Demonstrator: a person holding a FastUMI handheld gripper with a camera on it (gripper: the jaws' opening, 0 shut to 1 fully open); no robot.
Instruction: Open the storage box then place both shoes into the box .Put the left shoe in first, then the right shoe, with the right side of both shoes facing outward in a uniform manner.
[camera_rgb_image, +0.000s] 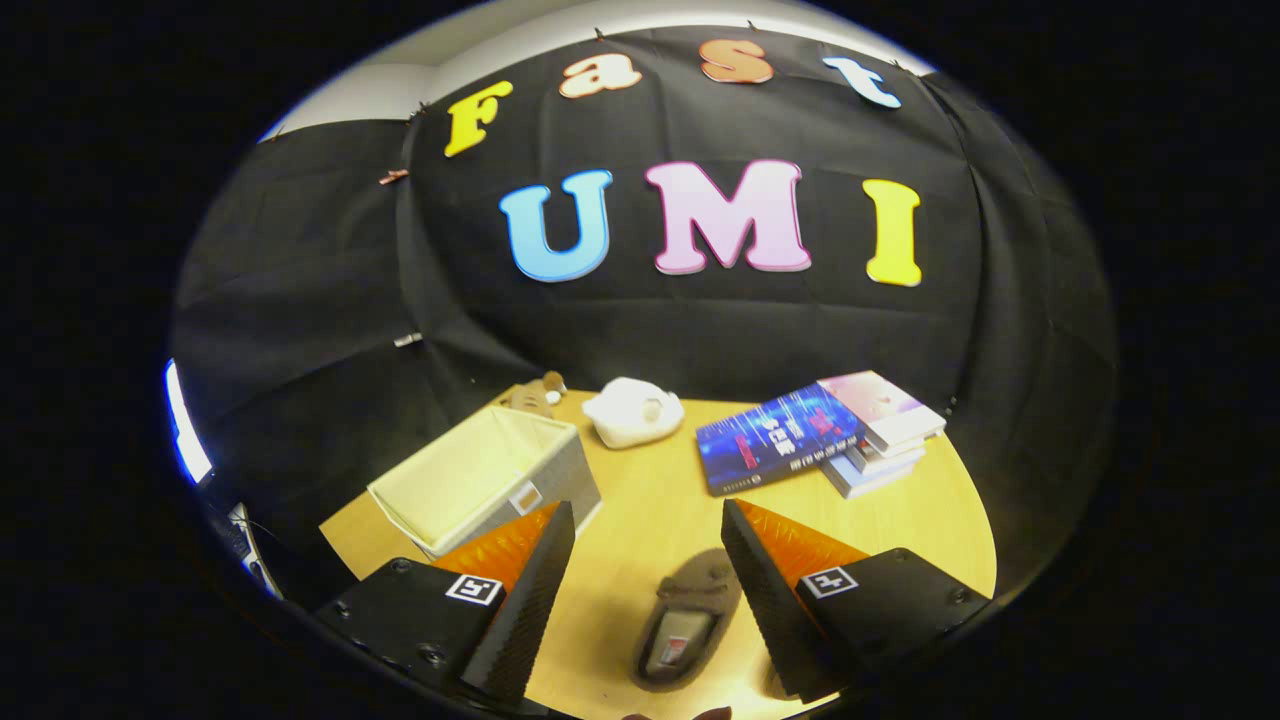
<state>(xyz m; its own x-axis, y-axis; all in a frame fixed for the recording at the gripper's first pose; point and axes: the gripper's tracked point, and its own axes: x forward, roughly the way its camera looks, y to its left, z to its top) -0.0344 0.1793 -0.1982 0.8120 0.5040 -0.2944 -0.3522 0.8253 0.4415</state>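
A: Surface?
B: Light wooden table (660, 500), rounded far edge. Black cloth wall behind it, strip of pale ceiling above the cloth.

A: Gripper?
B: Gripper (648, 545) released, fingers spread wide, nothing between the pads. It hangs above the table, tilted down. Orange and black fingers (530, 590), a square marker on each.

A: Shoe?
B: One shoe (688, 622), dark brown slipper type, lying flat on the table, sole down. It sits between the fingers but below them, closer to the right finger, not touching either as far as I can see. Opening faces up, light insole with a small label inside. Which end is the toe, I can't tell for sure.

A: Box?
B: Box (490, 480) is ahead and left, just beyond the left fingertip. Grey fabric outside, cream lining, top open, looks empty inside. Left finger overlaps its near corner in this view; contact can't be told.

A: Other stuff?
B: White plush (632, 410) at the far table edge, straight ahead beyond the fingers. Small brown toy (536, 394) left of it, behind the box. Books (825, 430) ahead right: a blue one lying flat, a small stack beside it with a pink cover on top.

A: Anything blocking?
B: Table between the shoe and box is bare.
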